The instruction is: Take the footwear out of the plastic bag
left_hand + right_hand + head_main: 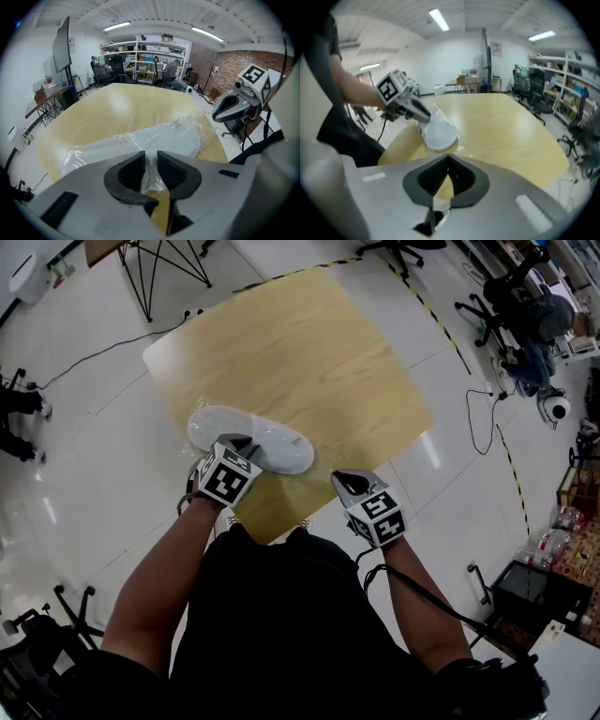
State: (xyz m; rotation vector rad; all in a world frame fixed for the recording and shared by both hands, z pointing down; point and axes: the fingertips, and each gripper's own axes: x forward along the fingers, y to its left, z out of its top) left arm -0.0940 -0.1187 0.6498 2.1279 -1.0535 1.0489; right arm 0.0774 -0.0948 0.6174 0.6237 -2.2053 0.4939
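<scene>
A white shoe (251, 438) lies on its side inside a clear plastic bag (93, 149) near the front edge of the wooden table (309, 362). My left gripper (241, 442) reaches down onto the near side of the bag. In the left gripper view its jaws stand close together, with a fold of the bag's film pinched between the pads (169, 169). My right gripper (341, 478) hovers over the table's front right edge, apart from the shoe (439, 133). It is shut with nothing in it, and its tips meet in the right gripper view (448, 157).
The table's front corner lies just under both grippers. On the tiled floor are cables (483, 418), a black and yellow tape line (441, 320) and office chairs (525, 296) at the right. A stand's black legs (159, 268) rise at the back left.
</scene>
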